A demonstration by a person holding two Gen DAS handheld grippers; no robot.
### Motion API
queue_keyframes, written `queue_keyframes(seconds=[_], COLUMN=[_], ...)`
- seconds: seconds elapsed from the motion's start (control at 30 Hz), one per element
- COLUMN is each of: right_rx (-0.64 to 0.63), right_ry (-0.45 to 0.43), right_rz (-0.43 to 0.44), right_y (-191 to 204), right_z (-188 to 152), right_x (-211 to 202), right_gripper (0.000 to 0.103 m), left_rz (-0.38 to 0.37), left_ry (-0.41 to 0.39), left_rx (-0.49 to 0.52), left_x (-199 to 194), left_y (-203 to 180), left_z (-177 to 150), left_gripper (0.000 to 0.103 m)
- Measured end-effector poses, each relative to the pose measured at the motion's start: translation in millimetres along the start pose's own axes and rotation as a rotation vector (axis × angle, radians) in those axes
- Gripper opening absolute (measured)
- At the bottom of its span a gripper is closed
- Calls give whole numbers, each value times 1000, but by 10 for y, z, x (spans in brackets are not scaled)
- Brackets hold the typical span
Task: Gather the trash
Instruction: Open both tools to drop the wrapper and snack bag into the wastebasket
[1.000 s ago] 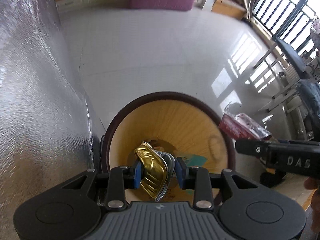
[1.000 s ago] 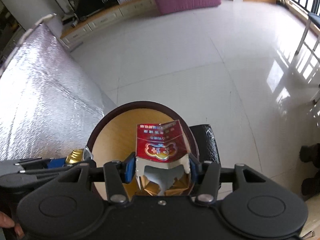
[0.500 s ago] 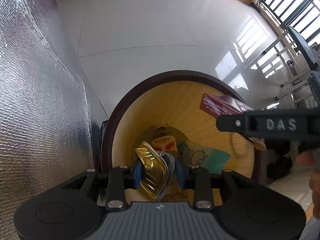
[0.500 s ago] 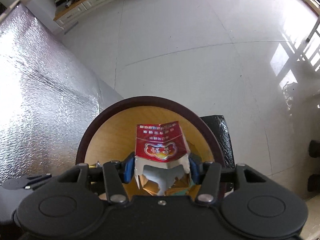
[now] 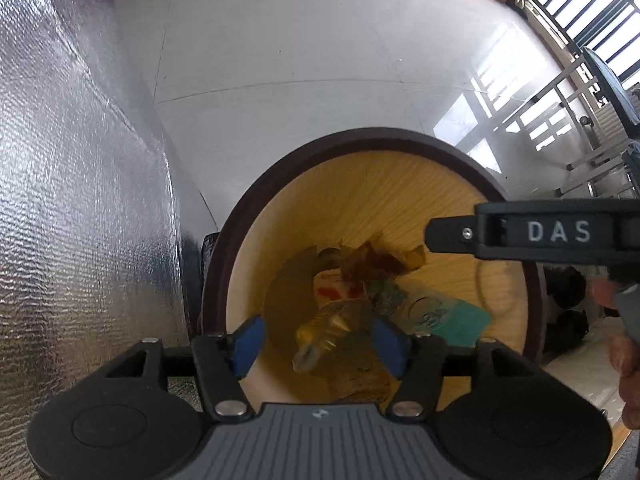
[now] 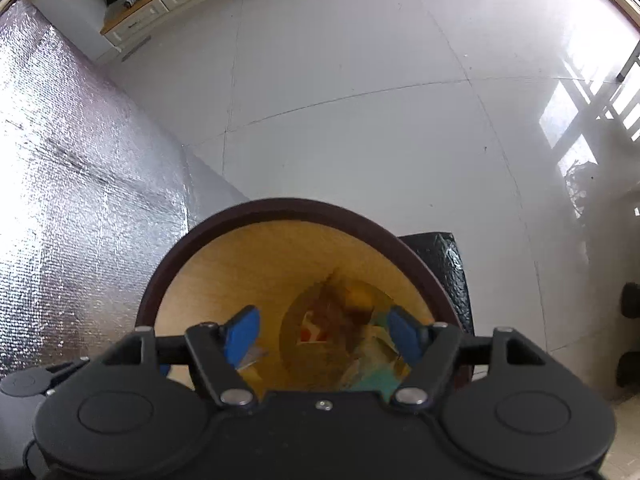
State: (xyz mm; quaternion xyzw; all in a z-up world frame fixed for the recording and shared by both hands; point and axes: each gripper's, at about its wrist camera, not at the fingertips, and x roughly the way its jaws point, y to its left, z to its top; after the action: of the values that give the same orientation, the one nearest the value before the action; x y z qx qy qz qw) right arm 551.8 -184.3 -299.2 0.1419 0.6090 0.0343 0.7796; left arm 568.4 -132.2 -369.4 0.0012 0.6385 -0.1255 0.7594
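Both grippers point down into a round wooden bin with a dark brown rim (image 5: 280, 168) (image 6: 280, 206). The jaws of my left gripper (image 5: 319, 344) are opening. A crushed gold can (image 5: 324, 332) shows blurred between them, free of the blue pads and dropping. My right gripper (image 6: 323, 334) also has its jaws opening, with nothing pressed between its pads. Its red carton (image 5: 372, 264) is a blur among the trash in the bin, beside a teal wrapper (image 5: 460, 320). In the left wrist view the right gripper's black side bar (image 5: 556, 234) crosses over the bin.
A silver foil-covered surface (image 5: 80, 200) (image 6: 80, 200) borders the bin on the left. A black bag (image 6: 440, 264) sits behind the bin's right side. White tiled floor (image 6: 360, 80) stretches beyond. A person's hand (image 5: 628, 360) and dark shoes (image 5: 568, 292) are at the right.
Both grippers sank closer over the bin and their jaws spread. The gold can left the left pads and the red carton left the right pads, both falling into the bin.
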Motion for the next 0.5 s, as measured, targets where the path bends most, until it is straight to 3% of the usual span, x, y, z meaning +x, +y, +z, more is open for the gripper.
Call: queue_keyframes(seconds=[0.13,0.5], right_rx=[0,-14], right_ry=[6,-11], right_rz=[-2,-12], right_y=[-24,-118], right_z=[-41,-188], right_x=[7,-172], right_gripper=[72,80], left_rz=[3,6], left_ry=[3,-11], left_rx=[-6,-45], left_x=[0,-102], left_y=[-7,27], left_z=[-19,-73], left_gripper=[76,84])
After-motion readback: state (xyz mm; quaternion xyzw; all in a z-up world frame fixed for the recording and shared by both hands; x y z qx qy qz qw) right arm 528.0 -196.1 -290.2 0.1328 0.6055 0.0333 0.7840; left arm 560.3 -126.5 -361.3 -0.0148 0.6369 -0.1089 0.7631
